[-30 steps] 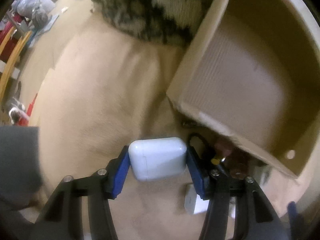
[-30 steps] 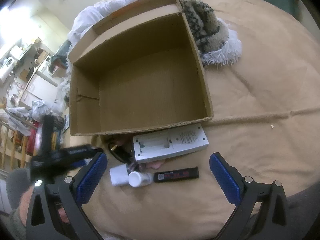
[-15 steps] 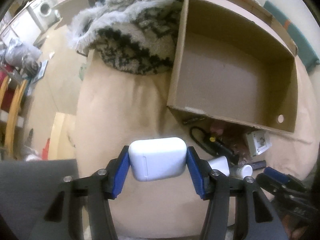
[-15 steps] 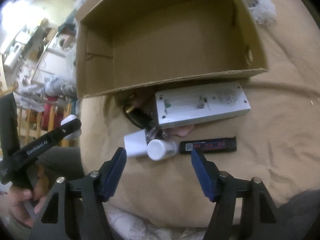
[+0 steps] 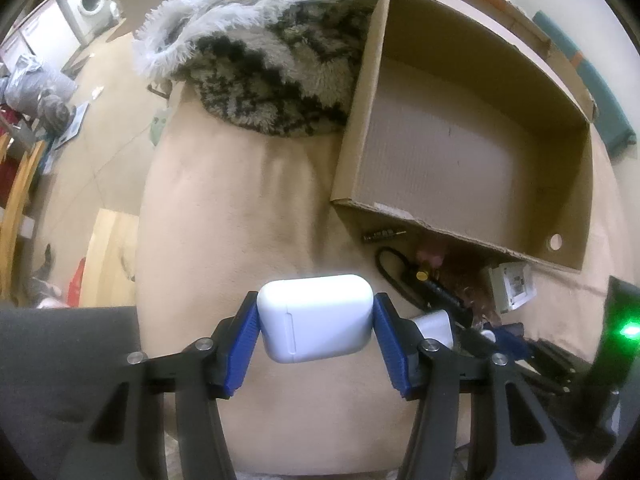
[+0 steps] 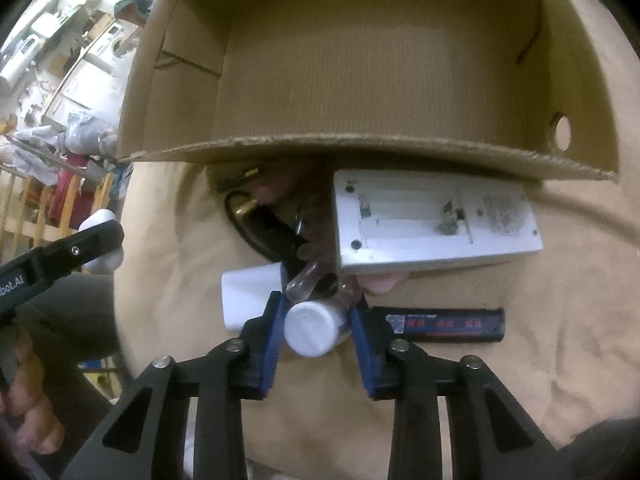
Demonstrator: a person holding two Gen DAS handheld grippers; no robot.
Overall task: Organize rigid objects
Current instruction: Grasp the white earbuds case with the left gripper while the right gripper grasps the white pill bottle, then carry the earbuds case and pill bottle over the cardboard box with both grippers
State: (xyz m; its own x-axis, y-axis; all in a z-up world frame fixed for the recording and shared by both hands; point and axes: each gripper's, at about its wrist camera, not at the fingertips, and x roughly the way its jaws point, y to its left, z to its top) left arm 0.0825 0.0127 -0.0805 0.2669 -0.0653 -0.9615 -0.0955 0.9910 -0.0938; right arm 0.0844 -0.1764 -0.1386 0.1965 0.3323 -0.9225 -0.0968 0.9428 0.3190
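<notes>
Between the right hand-held gripper's [image 6: 316,330] blue pads sits a white-capped bottle [image 6: 314,328], cap toward the camera, apparently clamped; a black battery [image 6: 444,324] lies crosswise just right. The left hand-held gripper [image 5: 316,320] grips a white earbud case [image 5: 316,317] above the tan cover. Beyond both, ahead, the cardboard box [image 5: 472,152] stands empty.

The cardboard box [image 6: 360,152] rim hides the tops of the black cable [image 6: 260,232] and brass piece [image 6: 240,178]; the small bottle [image 6: 316,326] body is hidden.
</notes>
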